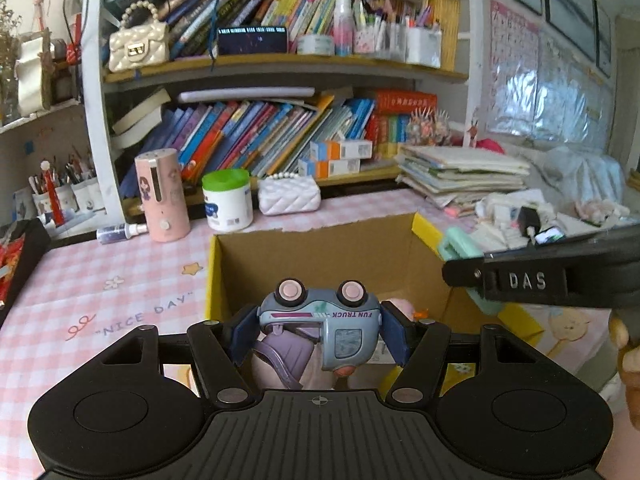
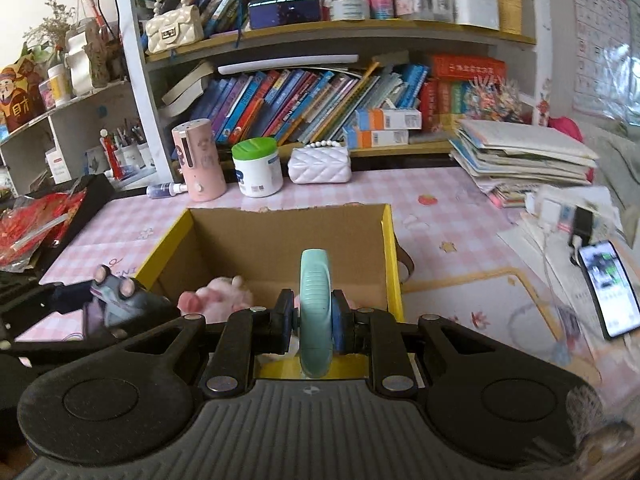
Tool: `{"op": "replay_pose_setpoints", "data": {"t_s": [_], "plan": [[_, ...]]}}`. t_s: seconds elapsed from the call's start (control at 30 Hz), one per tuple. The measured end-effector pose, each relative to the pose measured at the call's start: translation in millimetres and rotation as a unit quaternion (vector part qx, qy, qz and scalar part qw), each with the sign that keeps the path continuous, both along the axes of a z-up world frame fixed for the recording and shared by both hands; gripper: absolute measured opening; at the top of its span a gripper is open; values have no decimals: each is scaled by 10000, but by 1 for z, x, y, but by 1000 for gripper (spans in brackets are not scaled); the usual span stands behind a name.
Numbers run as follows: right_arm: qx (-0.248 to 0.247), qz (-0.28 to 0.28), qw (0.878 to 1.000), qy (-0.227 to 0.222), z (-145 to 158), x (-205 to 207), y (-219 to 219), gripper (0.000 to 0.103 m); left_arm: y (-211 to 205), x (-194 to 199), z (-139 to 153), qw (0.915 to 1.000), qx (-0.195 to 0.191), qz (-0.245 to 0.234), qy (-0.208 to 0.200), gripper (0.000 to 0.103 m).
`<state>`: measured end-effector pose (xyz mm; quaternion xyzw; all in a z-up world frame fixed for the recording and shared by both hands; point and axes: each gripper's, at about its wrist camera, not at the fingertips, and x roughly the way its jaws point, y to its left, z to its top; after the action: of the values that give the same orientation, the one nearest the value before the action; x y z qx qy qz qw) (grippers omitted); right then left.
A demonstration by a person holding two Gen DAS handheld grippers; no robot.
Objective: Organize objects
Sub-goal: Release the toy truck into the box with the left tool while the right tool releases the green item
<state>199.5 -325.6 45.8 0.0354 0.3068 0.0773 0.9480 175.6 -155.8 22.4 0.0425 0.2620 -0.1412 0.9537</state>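
Note:
My left gripper (image 1: pixel 318 334) is shut on a blue-grey toy truck (image 1: pixel 320 320), upside down with its pink wheels up, held over the near edge of the open cardboard box (image 1: pixel 320 256). My right gripper (image 2: pixel 314 320) is shut on a flat mint-green object (image 2: pixel 315 308), held edge-on above the near rim of that box (image 2: pixel 280 236). A pink plush toy (image 2: pixel 218 292) lies on the box floor. In the right wrist view the truck (image 2: pixel 118 294) and the left gripper sit at the box's left corner. The mint object (image 1: pixel 456 244) and right gripper appear at the right in the left wrist view.
The box stands on a pink checked tablecloth (image 1: pixel 100 292). Behind it are a pink cylinder (image 1: pixel 162 194), a green-lidded tub (image 1: pixel 227 199) and a white quilted purse (image 1: pixel 289 195). Full bookshelves (image 1: pixel 280 132) rise at the back. A paper stack (image 2: pixel 520 152) and a phone (image 2: pixel 608 288) lie right.

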Motion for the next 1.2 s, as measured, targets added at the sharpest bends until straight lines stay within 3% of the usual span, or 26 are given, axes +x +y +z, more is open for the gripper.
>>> {"op": "replay_pose_setpoints", "data": {"t_s": [0.57, 1.03, 1.2], "plan": [[-396, 866, 9935, 618, -41, 74, 14, 18, -21, 38, -33, 9977, 480, 207, 442, 64], [-637, 1327, 9820, 1187, -60, 95, 28, 18, -29, 40, -39, 9960, 806, 133, 371, 65], [-630, 1317, 9801, 1347, -62, 97, 28, 18, -29, 40, -39, 9956, 835, 178, 394, 70]]}}
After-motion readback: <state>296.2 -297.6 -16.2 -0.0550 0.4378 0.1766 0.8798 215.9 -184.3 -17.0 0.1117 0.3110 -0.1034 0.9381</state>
